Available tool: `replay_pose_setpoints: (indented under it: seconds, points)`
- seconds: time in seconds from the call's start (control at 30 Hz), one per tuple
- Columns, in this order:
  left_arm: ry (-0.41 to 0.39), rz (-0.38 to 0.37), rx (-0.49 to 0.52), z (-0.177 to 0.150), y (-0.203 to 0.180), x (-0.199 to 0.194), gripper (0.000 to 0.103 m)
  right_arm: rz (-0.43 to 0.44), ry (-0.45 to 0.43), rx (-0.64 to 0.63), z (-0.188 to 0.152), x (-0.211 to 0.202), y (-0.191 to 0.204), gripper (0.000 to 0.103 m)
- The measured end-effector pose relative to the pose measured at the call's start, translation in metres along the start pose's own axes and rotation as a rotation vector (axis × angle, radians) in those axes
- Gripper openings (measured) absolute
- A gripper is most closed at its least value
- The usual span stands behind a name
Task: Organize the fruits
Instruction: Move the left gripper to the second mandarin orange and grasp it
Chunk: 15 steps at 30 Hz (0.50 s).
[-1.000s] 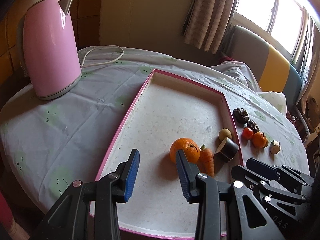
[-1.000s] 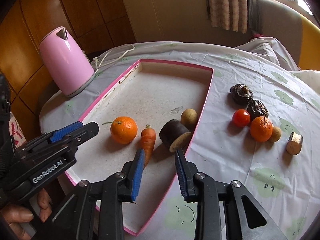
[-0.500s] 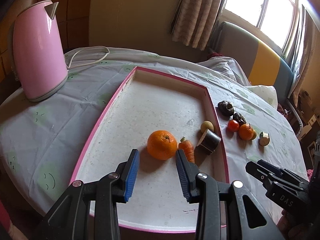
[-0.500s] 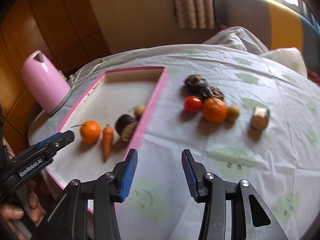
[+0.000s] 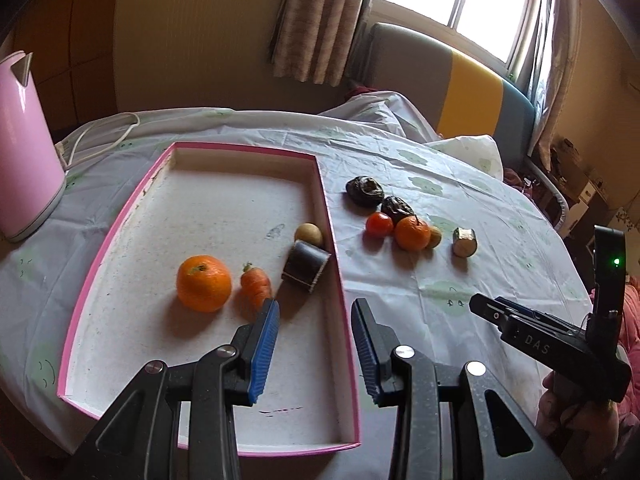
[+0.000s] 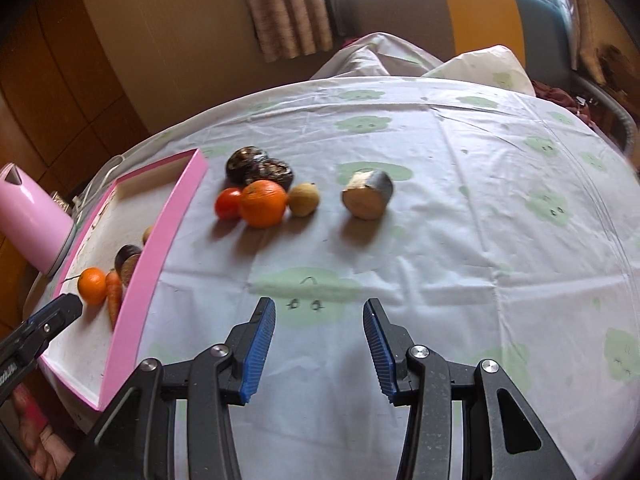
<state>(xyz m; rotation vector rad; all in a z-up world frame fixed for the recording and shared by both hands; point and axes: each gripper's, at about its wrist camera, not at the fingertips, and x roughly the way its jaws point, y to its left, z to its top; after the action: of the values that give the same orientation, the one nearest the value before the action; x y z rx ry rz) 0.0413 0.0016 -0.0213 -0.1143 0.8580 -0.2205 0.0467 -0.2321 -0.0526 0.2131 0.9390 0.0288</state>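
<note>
Fruits (image 6: 264, 203) lie on cloud-print tablecloth (image 6: 460, 240) beside pink tray (image 6: 160, 236).

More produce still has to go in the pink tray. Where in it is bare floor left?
The tray is bare across its far half toward the kettle, and along the near edge. Crowded: the right wall, with orange, carrot, dark chunk and small round fruit.

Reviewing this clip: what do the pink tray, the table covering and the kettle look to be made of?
Pink tray: probably cardboard, a box lid; thin straight walls, matte speckled white inside.
Table covering: likely thin plastic sheet; sharp fold creases, slight sheen, printed green cloud faces.
Kettle: smooth glossy pink shell, plastic or coated metal; the look leaves it open.
</note>
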Motion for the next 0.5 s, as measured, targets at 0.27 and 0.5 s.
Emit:
replay_pose_setpoints:
  seconds: [0.27,0.5]
  points:
    - [0.028,-0.065,0.009,0.014,-0.027,0.011,0.037,-0.023,-0.008,0.018,0.001,0.000,-0.014,0.047]
    - [0.072,-0.139,0.031,0.034,-0.059,0.040,0.035,-0.035,-0.012,0.031,0.004,0.001,-0.026,0.047]
